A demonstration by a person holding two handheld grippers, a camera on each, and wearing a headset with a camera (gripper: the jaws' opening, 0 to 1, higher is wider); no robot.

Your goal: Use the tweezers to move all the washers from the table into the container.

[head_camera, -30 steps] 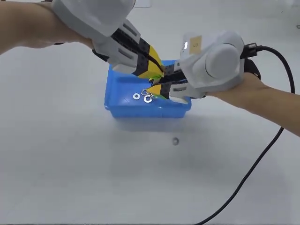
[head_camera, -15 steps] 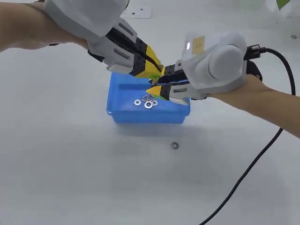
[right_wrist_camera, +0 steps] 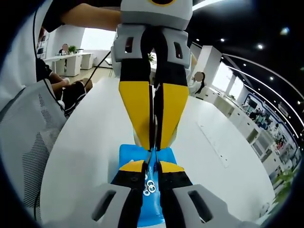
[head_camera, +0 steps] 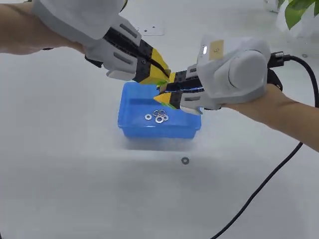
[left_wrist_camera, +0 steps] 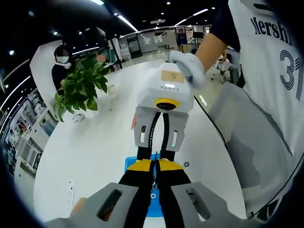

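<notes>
A wide white desk (head_camera: 75, 189) is lit by long ceiling strip lights (left_wrist_camera: 127, 22) set in a dark ceiling of an open-plan office. A leafy green potted plant (left_wrist_camera: 80, 88) is placed at the desk's far right, and a grey mesh office chair (left_wrist_camera: 249, 147) is seen at its near side.

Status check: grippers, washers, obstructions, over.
Left gripper, right gripper tip to tip over blue container, both shut on tweezers. Several washers inside; one washer on table. Nothing blocking.

We see a blue container (head_camera: 130, 119) holding silvery washers (head_camera: 158, 116) on a white table (head_camera: 75, 189). The left gripper (head_camera: 165, 80) and right gripper (head_camera: 162, 94) are pale grey with black-and-yellow jaws.
</notes>
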